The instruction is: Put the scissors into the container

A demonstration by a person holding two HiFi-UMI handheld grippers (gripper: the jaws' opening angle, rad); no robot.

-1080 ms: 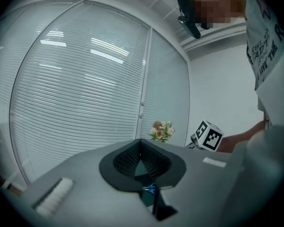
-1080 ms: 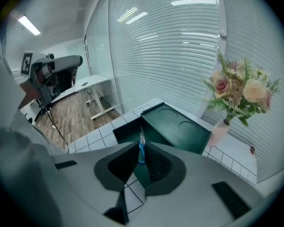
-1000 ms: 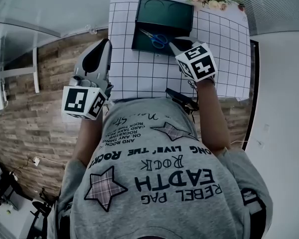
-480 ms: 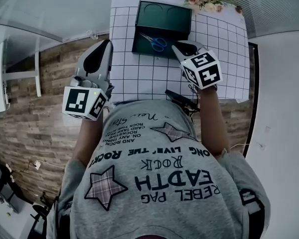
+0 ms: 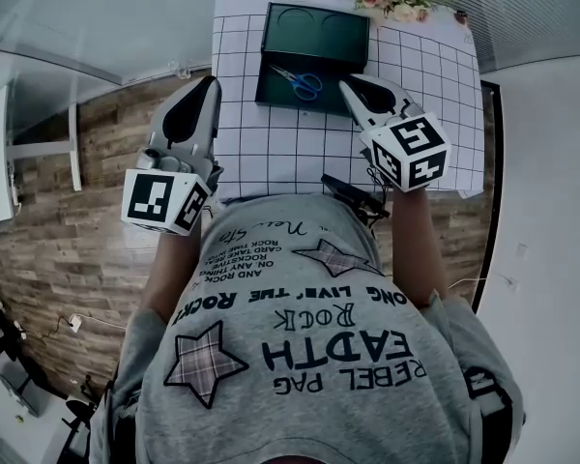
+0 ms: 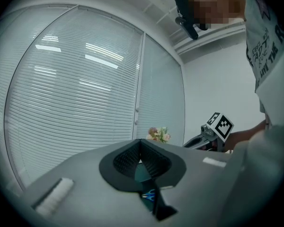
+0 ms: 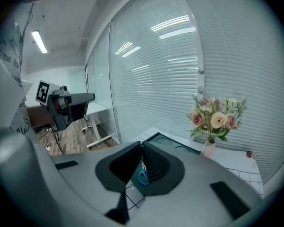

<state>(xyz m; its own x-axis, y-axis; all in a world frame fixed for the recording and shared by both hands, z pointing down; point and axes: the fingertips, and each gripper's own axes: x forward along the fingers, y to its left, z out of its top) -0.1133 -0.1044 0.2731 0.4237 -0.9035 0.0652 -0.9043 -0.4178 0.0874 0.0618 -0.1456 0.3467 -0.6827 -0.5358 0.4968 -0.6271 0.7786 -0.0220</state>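
The scissors (image 5: 297, 79) lie flat inside the container (image 5: 340, 39), by its front wall, blue handles toward the right gripper (image 5: 349, 86). That gripper hangs just off the container's front right corner. Its jaws have just been closing and meet on nothing. The left gripper (image 5: 209, 85) sits well left of the container, jaws together, empty. We judge the drop made, so we lift clear without clipping the rim.
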